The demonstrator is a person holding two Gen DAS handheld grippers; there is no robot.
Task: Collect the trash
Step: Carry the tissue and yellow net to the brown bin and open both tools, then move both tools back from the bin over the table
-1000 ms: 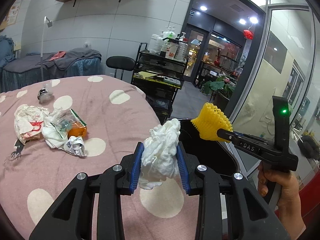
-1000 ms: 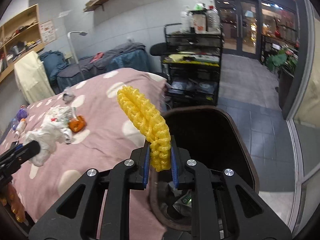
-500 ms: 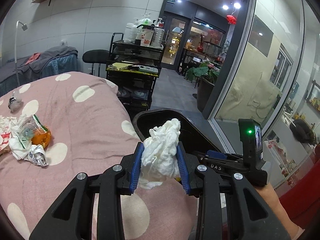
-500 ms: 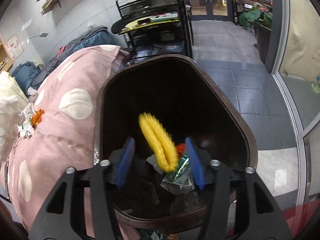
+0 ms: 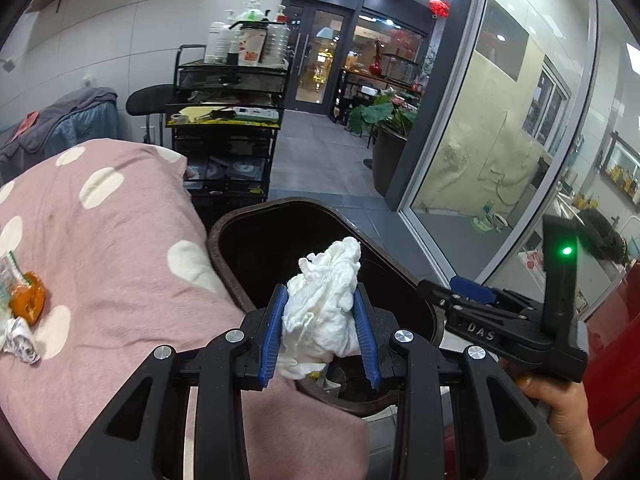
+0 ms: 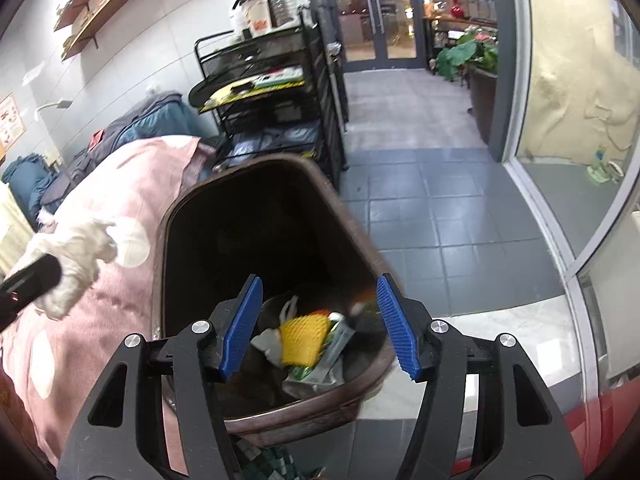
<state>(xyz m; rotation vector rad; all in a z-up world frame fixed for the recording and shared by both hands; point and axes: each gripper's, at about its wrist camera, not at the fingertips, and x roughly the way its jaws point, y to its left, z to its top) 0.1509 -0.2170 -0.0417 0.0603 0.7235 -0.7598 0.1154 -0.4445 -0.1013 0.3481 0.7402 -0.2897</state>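
My left gripper [image 5: 319,292] is shut on a crumpled white tissue wad [image 5: 324,308], held over the near rim of the dark brown trash bin [image 5: 218,240]. The same tissue [image 6: 76,256] shows at the left of the right wrist view. My right gripper [image 6: 319,280] hangs over the bin's mouth [image 6: 160,240] with its jaws opening and nothing between its pads. A yellow foam net [image 6: 302,338] lies below it on other wrappers at the bin's bottom. In the left wrist view the right gripper [image 5: 448,288] reaches in from the right, with a hand on its grip.
The pink polka-dot table cover [image 5: 100,240] carries an orange wrapper [image 5: 26,298] and crumpled paper [image 5: 18,340] at its left edge. A black wire cart [image 5: 228,132] stands behind the bin. A glass wall [image 5: 500,120] runs along the right, with grey floor tiles [image 6: 440,200] between.
The right gripper opened and let go of the yellow net, which dropped into the bin. Both grippers swung from the table toward the bin, the left still holding the tissue.
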